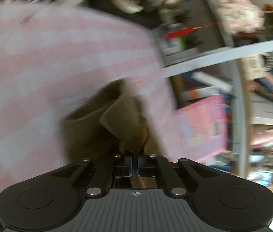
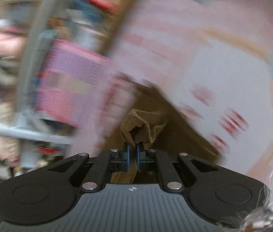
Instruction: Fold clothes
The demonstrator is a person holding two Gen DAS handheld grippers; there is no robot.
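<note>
Left gripper (image 1: 135,157) clenched on bunched brown cloth (image 1: 117,119) at 12 o'clock of its jaws. Right gripper (image 2: 132,148) pinches same cloth. Left view alone: shelves (image 1: 223,54) at 2 o'clock. Right view alone: red-striped print on pink bedding (image 2: 223,89), 2 o'clock. Both blurred.

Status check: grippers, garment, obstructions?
Left gripper shut on brown garment. Right gripper shut on it too. Frames blurred; pink striped cloth behind; no obstruction seen.
</note>
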